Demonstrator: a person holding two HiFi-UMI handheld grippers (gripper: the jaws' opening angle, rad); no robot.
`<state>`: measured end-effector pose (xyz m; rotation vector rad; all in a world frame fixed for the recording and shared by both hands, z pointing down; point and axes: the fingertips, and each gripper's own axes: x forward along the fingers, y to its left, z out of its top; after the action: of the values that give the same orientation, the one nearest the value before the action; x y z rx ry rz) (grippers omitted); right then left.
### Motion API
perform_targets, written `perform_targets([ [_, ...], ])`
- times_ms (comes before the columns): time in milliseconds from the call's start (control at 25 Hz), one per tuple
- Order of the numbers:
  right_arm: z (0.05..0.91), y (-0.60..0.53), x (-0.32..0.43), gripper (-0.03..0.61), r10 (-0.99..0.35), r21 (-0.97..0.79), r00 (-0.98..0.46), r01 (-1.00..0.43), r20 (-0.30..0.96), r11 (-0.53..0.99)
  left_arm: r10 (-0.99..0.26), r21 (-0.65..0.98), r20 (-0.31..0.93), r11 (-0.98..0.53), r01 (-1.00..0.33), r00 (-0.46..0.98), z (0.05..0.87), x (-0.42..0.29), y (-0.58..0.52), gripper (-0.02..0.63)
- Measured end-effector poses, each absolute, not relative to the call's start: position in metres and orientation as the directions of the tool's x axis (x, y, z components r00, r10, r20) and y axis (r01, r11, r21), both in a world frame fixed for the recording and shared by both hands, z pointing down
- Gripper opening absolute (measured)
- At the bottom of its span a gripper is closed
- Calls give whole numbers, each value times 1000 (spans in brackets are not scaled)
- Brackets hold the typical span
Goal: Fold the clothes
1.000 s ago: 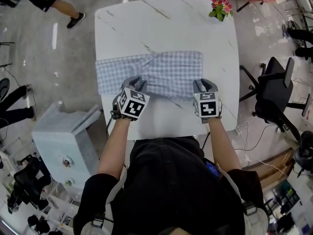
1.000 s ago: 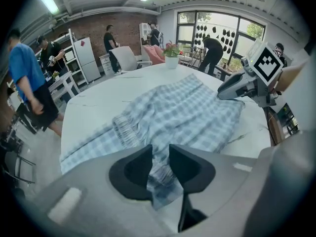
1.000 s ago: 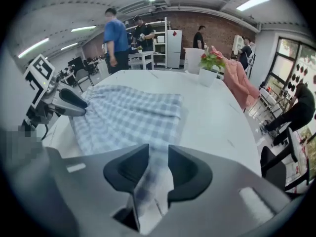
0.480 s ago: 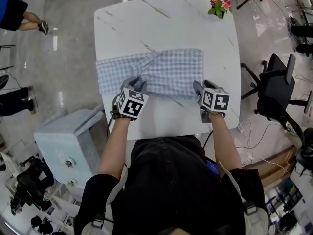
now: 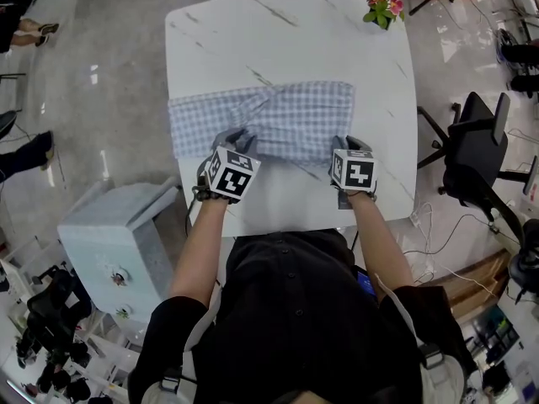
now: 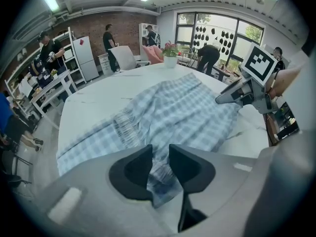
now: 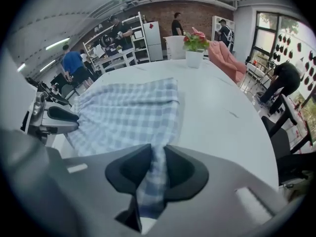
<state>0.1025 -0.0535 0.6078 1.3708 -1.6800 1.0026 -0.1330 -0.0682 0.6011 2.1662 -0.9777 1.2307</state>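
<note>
Checked garment (image 5: 278, 116) lying crosswise at mid-frame on white table (image 5: 286, 32). Near edge pinched left of centre by left gripper (image 5: 233, 140); right of centre by right gripper (image 5: 348, 145), jaws having just been closing onto cloth.

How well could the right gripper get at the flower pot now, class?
Probably not yet: the right gripper has just closed its jaws on the near edge of the checked cloth. Bare table lies between it and the flower pot, so nothing else blocks it.
</note>
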Motion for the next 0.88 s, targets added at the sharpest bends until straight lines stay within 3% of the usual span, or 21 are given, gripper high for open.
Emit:
perform_targets([
  [280,608,-54,101,73,-406,-149,-198,-978,892,149,-355,83,848,-644,-761,394,603,-134,-68,117],
  [480,598,-57,103,49,-438,-22,-151,-958,886,286,-361,48,855,-660,-750,373,601,-133,-66,117],
  [880,591,-61,163,41,-441,-11,-180,-933,879,359,-335,33,888,-637,-770,315,601,-77,-55,117],
])
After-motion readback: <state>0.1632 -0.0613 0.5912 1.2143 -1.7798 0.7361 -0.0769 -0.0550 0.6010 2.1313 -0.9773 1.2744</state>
